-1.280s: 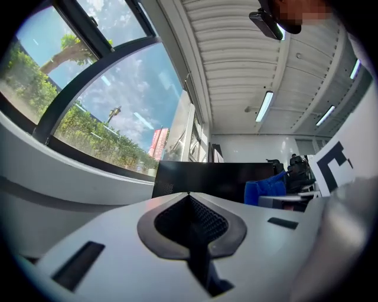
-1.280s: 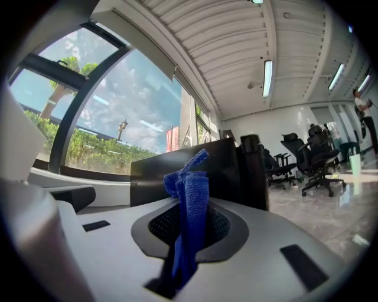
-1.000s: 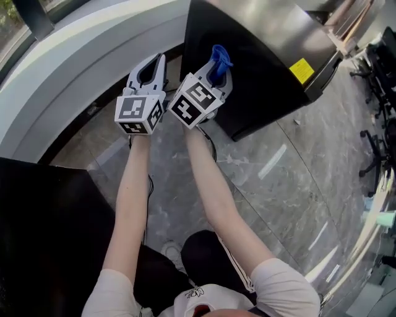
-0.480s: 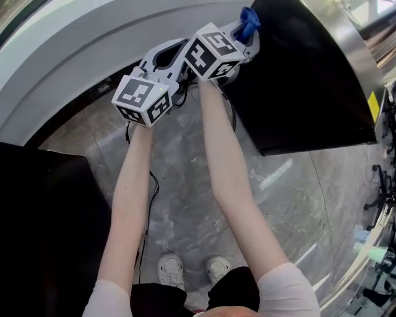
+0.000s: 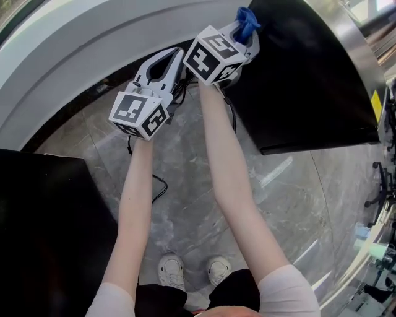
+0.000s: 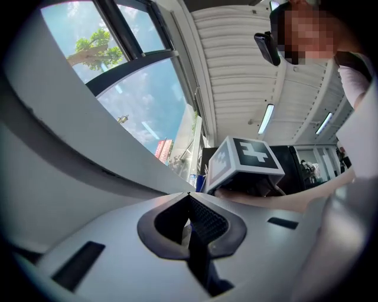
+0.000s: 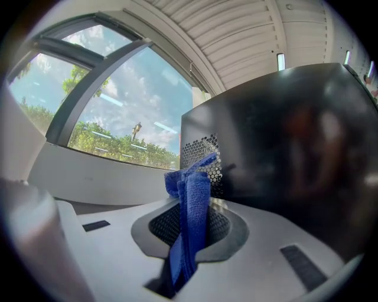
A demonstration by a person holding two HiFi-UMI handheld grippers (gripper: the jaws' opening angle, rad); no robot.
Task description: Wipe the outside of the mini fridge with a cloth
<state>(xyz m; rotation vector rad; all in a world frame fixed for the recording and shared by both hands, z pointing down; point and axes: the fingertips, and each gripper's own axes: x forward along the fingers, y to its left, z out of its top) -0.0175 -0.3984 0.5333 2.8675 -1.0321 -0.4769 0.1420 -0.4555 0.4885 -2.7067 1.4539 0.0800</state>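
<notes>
Head view: with right gripper (image 5: 246,31), clamps blue cloth (image 5: 247,17) between fingers beside black mini fridge (image 5: 297,80); holds left gripper (image 5: 173,57) fingers shut, empty.

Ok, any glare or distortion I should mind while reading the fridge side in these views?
Right gripper view: the bright window sits behind, so the mini fridge side reads dark with faint reflections, while the blue cloth is sharp; fisheye bends the frame. Head view: that side is almost flat black, and the floor shows pale glare streaks. Left gripper view: dark vignette at the corners.

Head view looks down; right gripper view shares mini fridge (image 5: 309,80) (image 7: 283,147).
</notes>
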